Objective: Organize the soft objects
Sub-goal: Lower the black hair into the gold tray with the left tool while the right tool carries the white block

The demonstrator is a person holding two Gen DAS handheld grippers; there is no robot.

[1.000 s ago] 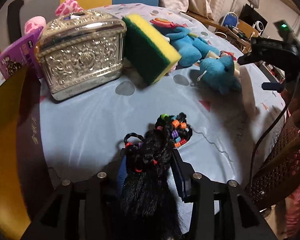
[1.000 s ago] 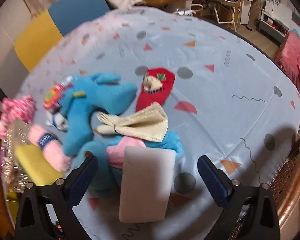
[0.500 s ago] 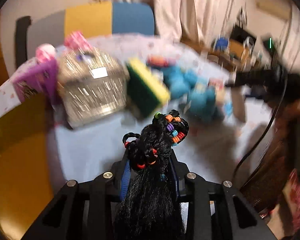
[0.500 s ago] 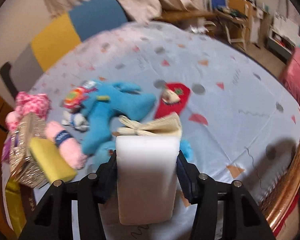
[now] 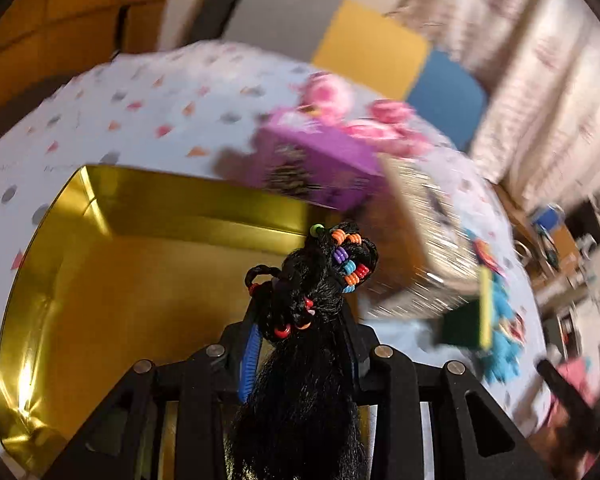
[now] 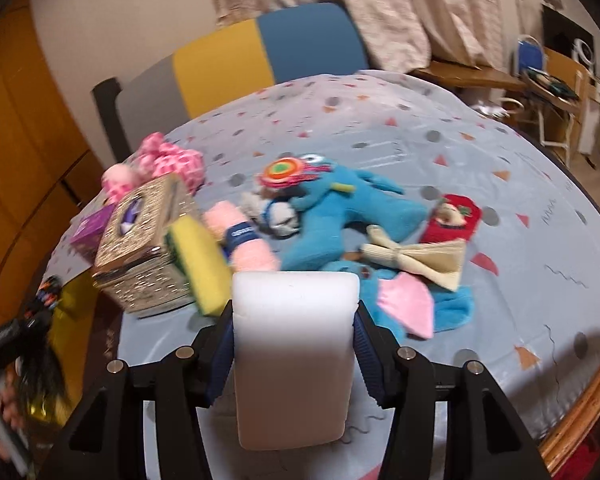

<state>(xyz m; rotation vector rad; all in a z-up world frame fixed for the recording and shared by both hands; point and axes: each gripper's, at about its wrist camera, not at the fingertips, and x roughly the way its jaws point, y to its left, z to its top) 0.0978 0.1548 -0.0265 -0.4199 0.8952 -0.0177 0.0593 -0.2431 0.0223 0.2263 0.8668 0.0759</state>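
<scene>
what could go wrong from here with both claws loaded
The black beaded hairpiece hangs loose from the left claw above the gold tin; its trailing hair may drape over the rim. The white sponge fills the right claw's view, hiding what lies below, so it could bump the yellow sponge.

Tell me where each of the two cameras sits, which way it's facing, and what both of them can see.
Left wrist: rides the left gripper, facing down at the gold tin; its fingers pinch the black beaded hairpiece.
Right wrist: rides the right gripper, facing across the table; its fingers clamp the white sponge.
Shared: silver box, yellow-green sponge, hairpiece.
</scene>
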